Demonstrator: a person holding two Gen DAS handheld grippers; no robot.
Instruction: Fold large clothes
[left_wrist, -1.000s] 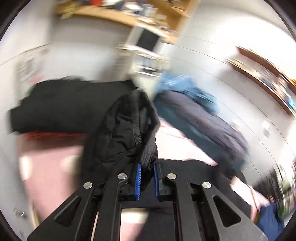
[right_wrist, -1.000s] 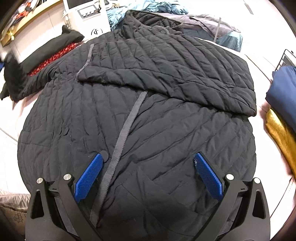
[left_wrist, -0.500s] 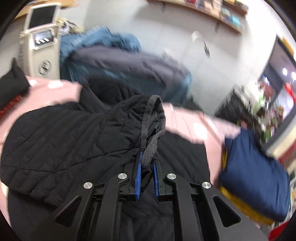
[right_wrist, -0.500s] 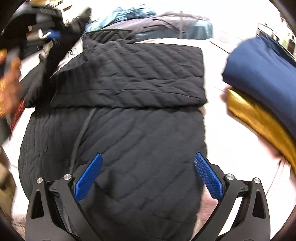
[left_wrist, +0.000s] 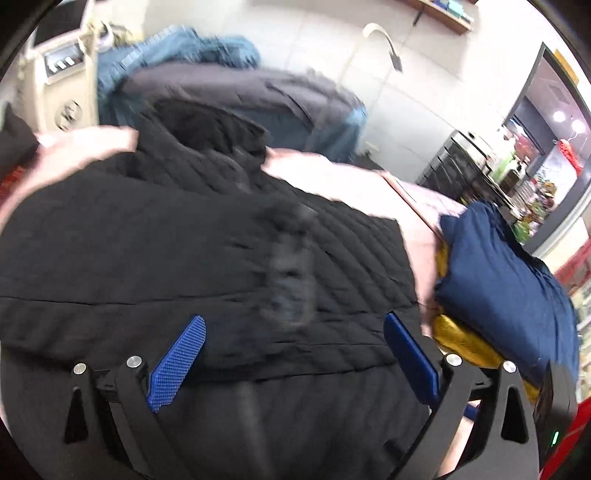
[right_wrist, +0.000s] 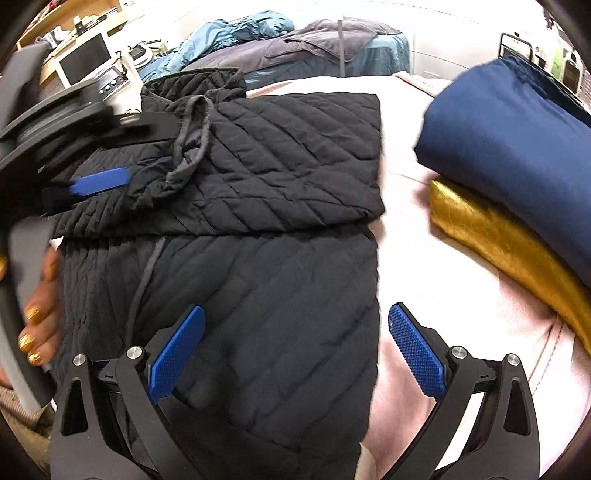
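The black quilted coat (right_wrist: 258, 229) lies spread on the pink bed cover (right_wrist: 436, 280), beside a navy and gold stack of cloth (right_wrist: 509, 177), both sleeves crossed over its chest. Next, I judge, grip the hem corners and lift evenly so the sleeves stay flat. The right gripper (right_wrist: 295, 354) and left gripper (left_wrist: 291, 358) gape wide, empty, above it; a grey cuff (right_wrist: 192, 136) lies rumpled

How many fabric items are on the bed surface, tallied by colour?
Black: 1, the quilted jacket
Navy blue: 1, the folded cloth stacked on the gold one
Gold: 1, the folded cloth
Total: 3, not counting the blue and grey heap at the back.
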